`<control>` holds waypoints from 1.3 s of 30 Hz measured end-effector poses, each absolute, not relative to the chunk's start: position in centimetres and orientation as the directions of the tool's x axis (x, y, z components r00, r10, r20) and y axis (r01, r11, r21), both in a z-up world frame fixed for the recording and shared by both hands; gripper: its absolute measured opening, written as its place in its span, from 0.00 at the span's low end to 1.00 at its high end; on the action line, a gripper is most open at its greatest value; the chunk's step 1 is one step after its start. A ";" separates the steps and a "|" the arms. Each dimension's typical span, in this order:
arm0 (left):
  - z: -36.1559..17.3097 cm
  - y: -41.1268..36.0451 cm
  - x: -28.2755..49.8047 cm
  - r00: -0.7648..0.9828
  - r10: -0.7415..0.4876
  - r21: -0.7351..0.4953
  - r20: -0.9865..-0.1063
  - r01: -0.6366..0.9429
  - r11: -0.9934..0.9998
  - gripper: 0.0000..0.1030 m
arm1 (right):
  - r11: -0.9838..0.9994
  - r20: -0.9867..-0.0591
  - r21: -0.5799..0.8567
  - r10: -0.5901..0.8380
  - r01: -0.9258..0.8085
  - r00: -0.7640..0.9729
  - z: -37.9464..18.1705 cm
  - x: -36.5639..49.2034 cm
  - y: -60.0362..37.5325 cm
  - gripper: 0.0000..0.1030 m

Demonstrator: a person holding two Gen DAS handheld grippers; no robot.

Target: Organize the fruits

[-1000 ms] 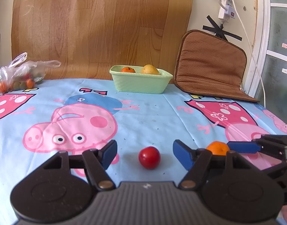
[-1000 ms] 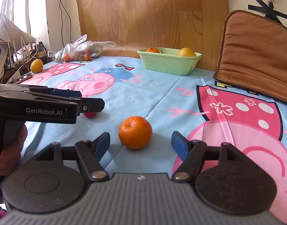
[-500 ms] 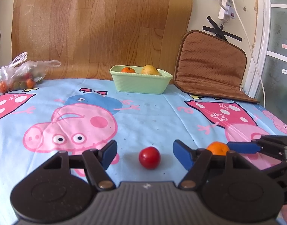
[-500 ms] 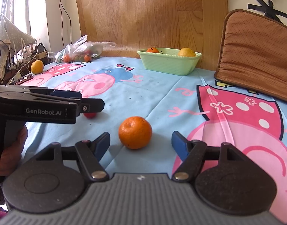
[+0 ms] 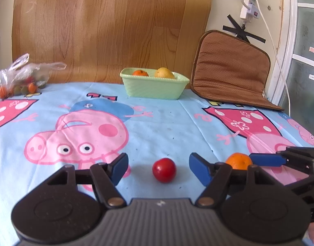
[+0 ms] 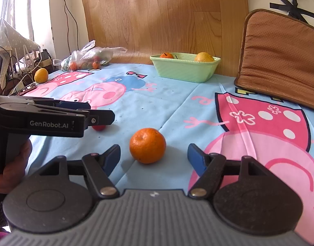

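Both grippers are open, the left gripper (image 5: 158, 167) around the small round red fruit (image 5: 164, 170) and the right gripper (image 6: 154, 156) around the round orange tangerine (image 6: 147, 145), ready to grab.

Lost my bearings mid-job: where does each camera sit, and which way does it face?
Left wrist: on the left tongs, looking along them at the red fruit; right tongs alongside.
Right wrist: on the right tongs, facing the orange; left tongs and a hand show.
Shared: orange, red fruit, green basket.
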State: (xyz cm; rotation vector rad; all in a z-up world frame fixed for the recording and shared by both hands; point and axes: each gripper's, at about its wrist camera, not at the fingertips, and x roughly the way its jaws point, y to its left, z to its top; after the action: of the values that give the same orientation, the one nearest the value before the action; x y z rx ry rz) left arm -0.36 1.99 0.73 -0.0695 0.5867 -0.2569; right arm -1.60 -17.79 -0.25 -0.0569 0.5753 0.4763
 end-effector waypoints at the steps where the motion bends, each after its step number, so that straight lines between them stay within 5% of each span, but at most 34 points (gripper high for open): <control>1: 0.7 2.4 -0.4 0.795 -0.275 -0.157 -0.541 0.226 0.961 0.66 | 0.890 -0.540 0.067 0.413 -0.452 0.733 -0.2 -1.7 -17.7 0.72; 6: 1.1 3.3 -1.0 0.776 -0.329 -0.174 -0.538 0.279 0.944 0.66 | 0.882 -0.550 0.017 0.402 -0.471 0.732 -0.2 -2.6 -17.7 0.72; 10: 1.0 2.1 -0.3 0.735 -0.359 -0.148 -0.575 0.338 0.930 0.62 | 0.873 -0.551 0.011 0.413 -0.488 0.725 0.3 -2.6 -17.6 0.61; 12: 1.0 1.4 0.2 0.724 -0.357 -0.120 -0.590 0.359 0.926 0.56 | 0.869 -0.538 -0.015 0.410 -0.495 0.737 0.6 -2.6 -17.3 0.60; 14: 0.9 0.9 0.6 0.720 -0.329 -0.085 -0.611 0.354 0.931 0.33 | 0.864 -0.540 -0.032 0.408 -0.502 0.736 0.5 -2.1 -17.0 0.46; 16: 1.1 1.2 0.8 0.705 -0.339 -0.091 -0.623 0.365 0.926 0.24 | 0.855 -0.542 -0.031 0.421 -0.518 0.727 0.3 -1.8 -16.9 0.37; 19: 2.3 2.2 1.8 0.670 -0.421 -0.207 -0.612 0.378 0.902 0.24 | 0.844 -0.548 -0.002 0.448 -0.537 0.707 1.0 -0.8 -17.0 0.36; 26: 8.1 1.9 11.5 0.740 -0.451 -0.228 -0.499 0.391 0.892 0.25 | 0.873 -0.406 0.059 0.463 -0.483 0.787 6.1 7.6 -17.6 0.37; 34: 5.9 -0.3 25.4 0.691 -0.407 -0.268 -0.598 0.307 0.913 0.25 | 0.910 -0.424 0.018 0.382 -0.414 0.821 3.9 20.0 -15.8 0.37; 39: 4.6 -0.2 27.8 0.673 -0.413 -0.320 -0.613 0.266 0.909 0.39 | 0.922 -0.448 0.069 0.371 -0.382 0.814 2.6 22.3 -16.8 0.39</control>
State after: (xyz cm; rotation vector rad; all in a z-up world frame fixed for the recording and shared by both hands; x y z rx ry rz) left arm 27.75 -0.23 4.61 -0.2116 0.7393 -0.3852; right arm 22.34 -16.80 2.58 -0.0249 0.4727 0.4019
